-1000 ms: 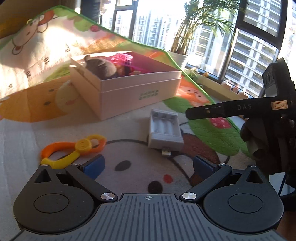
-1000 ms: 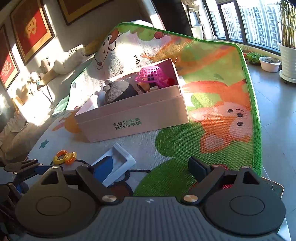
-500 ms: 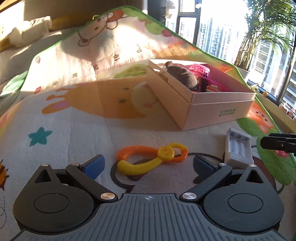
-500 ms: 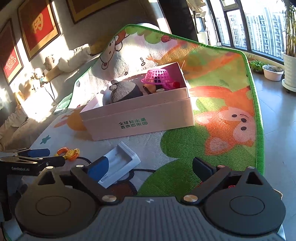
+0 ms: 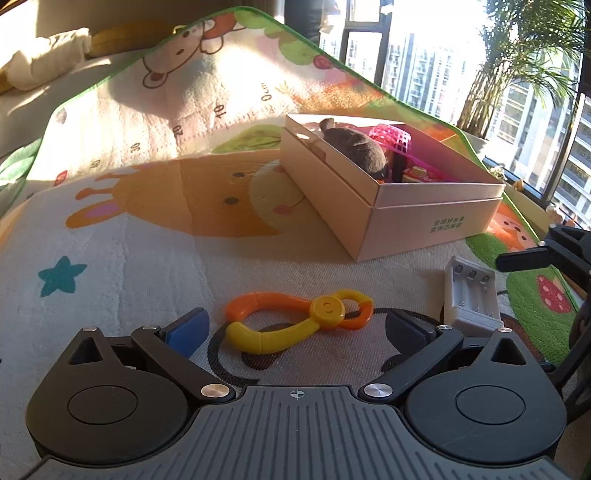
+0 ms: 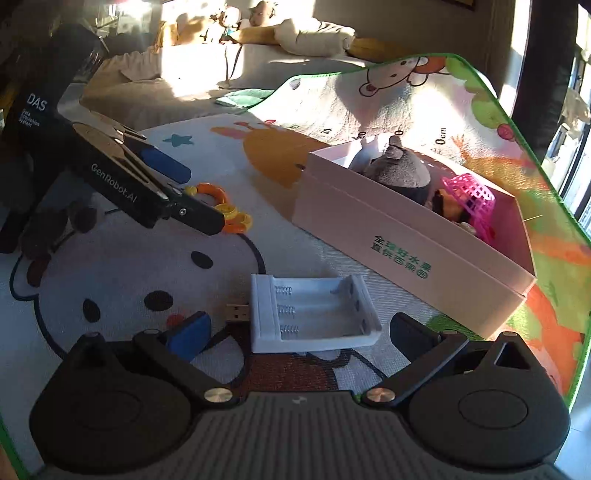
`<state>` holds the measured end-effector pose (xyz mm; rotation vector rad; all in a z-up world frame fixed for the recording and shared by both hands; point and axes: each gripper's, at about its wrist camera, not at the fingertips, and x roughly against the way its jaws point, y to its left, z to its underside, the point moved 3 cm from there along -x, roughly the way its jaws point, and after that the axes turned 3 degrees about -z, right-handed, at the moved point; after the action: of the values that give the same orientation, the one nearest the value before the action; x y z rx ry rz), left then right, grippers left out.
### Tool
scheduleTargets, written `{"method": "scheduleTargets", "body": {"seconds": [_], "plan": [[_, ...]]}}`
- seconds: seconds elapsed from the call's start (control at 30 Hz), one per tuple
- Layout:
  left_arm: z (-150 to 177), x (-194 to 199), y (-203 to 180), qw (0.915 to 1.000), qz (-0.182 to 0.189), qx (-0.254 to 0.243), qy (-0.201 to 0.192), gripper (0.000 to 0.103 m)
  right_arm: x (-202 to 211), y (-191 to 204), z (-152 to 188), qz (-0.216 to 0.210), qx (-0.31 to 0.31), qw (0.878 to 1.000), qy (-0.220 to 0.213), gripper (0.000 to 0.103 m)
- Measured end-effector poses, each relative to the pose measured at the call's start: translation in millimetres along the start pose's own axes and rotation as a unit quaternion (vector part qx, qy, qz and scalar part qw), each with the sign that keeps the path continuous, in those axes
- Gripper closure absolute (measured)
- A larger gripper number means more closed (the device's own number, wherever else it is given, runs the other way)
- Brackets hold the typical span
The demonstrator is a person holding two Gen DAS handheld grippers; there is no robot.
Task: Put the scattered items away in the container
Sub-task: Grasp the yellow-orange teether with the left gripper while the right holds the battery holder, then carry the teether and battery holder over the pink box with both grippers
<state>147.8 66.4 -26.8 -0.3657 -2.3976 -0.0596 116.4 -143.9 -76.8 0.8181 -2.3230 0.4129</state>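
Observation:
An orange and yellow toy scissors lies on the play mat, right between the fingers of my open left gripper; it also shows in the right wrist view behind the left gripper. A white battery charger with a USB plug lies between the fingers of my open right gripper; it shows in the left wrist view too. The pink cardboard box holds a grey plush toy and a pink basket.
A cartoon play mat covers the surface, its green edge close behind the box. A sofa with cushions and plush toys stands beyond. Windows and a potted palm are at the right.
My left gripper swung left and closed in on the toy scissors. My right gripper turned left and came down until the battery charger lies between its fingers.

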Motion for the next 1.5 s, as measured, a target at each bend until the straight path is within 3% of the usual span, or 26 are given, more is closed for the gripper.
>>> {"method": "scheduleTargets", "body": {"seconds": [0.07, 0.1, 0.37, 0.47, 0.63, 0.93, 1.5], "plan": [[1.4, -0.2, -0.5, 1.0000, 0.004, -0.006, 0.003, 0.000, -5.7, -5.9, -2.9, -0.011, -0.019, 1.000, 0.003, 0.001], [1.7, -1.3, -1.0, 0.9999, 0.002, -0.009, 0.005, 0.000, -6.8, -7.8, -3.1, -0.020, -0.028, 0.999, 0.005, 0.010], [-5.0, -17.0, -7.8, 0.9997, -0.009, -0.021, 0.005, 0.000, 17.5, 3.9, 13.0, -0.035, -0.066, 0.997, -0.014, 0.009], [-7.4, -22.4, -10.9, 0.9993, -0.021, -0.029, 0.007, 0.000, 23.4, 4.6, 17.5, -0.027, -0.078, 0.996, -0.021, 0.009], [-9.9, -22.4, -4.1, 0.9998, -0.019, 0.003, 0.003, 0.000, 21.9, 3.0, 17.7, -0.017, -0.087, 0.996, -0.019, 0.009], [-8.0, -25.5, -18.1, 0.9982, -0.052, -0.027, 0.010, 0.000, 19.8, 4.4, 16.9, -0.001, -0.086, 0.996, -0.014, 0.009], [0.9, -8.3, -12.9, 0.9993, -0.034, -0.018, -0.004, 0.004, 14.5, -0.3, 17.9, 0.004, -0.100, 0.995, -0.002, 0.006]]}}
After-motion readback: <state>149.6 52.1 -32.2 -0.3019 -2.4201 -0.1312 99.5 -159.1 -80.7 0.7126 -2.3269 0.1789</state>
